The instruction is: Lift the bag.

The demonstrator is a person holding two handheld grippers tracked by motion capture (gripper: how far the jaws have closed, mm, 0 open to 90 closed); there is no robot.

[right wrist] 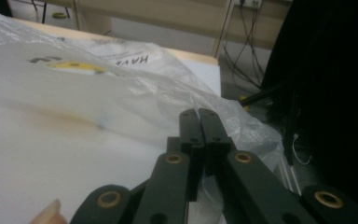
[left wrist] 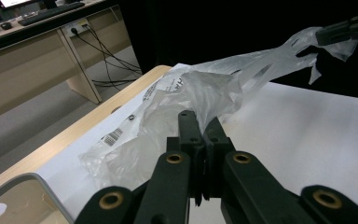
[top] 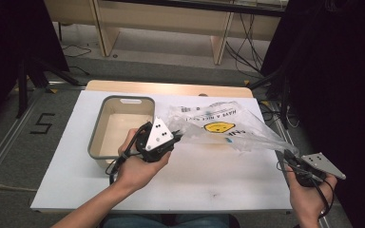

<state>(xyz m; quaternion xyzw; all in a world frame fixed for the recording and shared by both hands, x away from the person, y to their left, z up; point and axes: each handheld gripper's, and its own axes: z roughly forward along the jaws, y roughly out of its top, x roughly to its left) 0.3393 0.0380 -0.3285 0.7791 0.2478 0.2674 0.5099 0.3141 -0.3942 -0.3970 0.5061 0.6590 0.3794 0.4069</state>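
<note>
A clear plastic bag (top: 223, 124) with a yellow smiley face and black lettering lies stretched across the white table (top: 209, 180). My left gripper (top: 176, 135) is shut on the bag's left end, beside the bin. In the left gripper view the jaws (left wrist: 198, 120) meet with crumpled film (left wrist: 186, 98) pinched between them. The bag runs from there to the other gripper (left wrist: 349, 29) at the far right. My right gripper (top: 288, 153) is shut on the bag's right end at the table's right edge. In the right gripper view its closed tips (right wrist: 198, 116) sit in the film (right wrist: 121, 93).
A grey-rimmed bin (top: 94, 142) with a pale inside stands on the left part of the table, touching my left hand. Wooden desks (top: 171, 19) and cables stand beyond the far edge. Dark drapes hang at both sides.
</note>
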